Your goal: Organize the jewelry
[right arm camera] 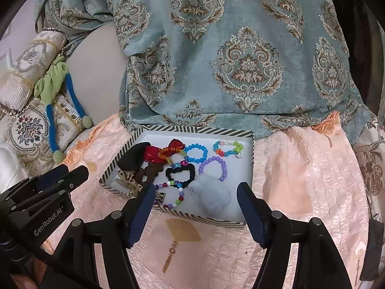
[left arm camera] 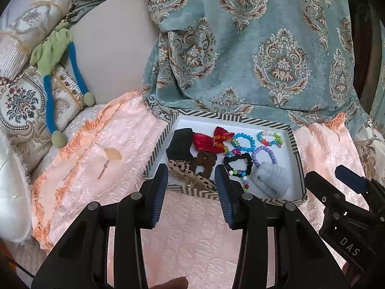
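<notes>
Where the striped box (right arm camera: 251,149) lies: just beyond both grippers' wide, empty fingers (right arm camera: 142,214).

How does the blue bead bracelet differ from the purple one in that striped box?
The blue bracelet has bright sky-blue beads; the purple bracelet has pale lilac ones. The blue bracelet lies farther back, the purple bracelet nearer, beside the fluffy grey piece. Both are bead rings lying flat on the box floor.

A striped-rimmed box (right arm camera: 192,130) with a white floor sits just ahead of the right gripper (right arm camera: 196,198), holding the lot: blue (right arm camera: 196,153), purple (right arm camera: 213,166) and multicolour bead bracelets (right arm camera: 228,148), a black scrunchie (right arm camera: 180,174), a red bow (right arm camera: 163,154), and a grey fluffy scrunchie (right arm camera: 211,196) nearest the fingertips.
</notes>
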Available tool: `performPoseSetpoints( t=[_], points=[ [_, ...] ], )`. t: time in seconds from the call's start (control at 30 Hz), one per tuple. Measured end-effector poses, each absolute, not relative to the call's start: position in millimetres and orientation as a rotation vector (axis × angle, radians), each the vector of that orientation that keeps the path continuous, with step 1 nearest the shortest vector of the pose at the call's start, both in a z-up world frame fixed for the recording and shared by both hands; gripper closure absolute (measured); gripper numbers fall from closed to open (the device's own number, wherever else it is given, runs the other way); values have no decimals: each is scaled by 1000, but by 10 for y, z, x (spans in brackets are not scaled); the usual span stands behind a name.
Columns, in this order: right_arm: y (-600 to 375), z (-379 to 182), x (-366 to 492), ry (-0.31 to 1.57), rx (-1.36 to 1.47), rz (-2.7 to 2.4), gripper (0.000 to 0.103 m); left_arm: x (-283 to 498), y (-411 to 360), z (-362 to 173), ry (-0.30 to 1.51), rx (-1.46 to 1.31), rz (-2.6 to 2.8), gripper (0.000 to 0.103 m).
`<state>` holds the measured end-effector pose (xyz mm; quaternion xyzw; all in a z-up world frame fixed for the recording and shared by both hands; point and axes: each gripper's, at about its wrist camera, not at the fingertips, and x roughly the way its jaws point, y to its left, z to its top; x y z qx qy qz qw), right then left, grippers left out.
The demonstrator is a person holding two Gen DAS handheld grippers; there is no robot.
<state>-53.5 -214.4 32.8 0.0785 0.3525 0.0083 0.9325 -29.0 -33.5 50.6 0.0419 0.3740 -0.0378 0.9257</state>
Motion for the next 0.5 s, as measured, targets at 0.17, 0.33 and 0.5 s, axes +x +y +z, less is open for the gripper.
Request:
performPoseSetpoints(
  t=[0.17, 0.33, 0.5],
  points=[
    [-2138, 315, -562, 727, 167, 22, 34, -323, -333, 518, 762, 91, -80, 63],
    [-2107, 324, -578, 728, 157, 30, 34, -340, -341, 522, 759, 97, -77, 63],
    [-2102, 319, -581, 727, 158, 38, 34, -342, -343, 522, 759, 97, -77, 63]
  ],
)
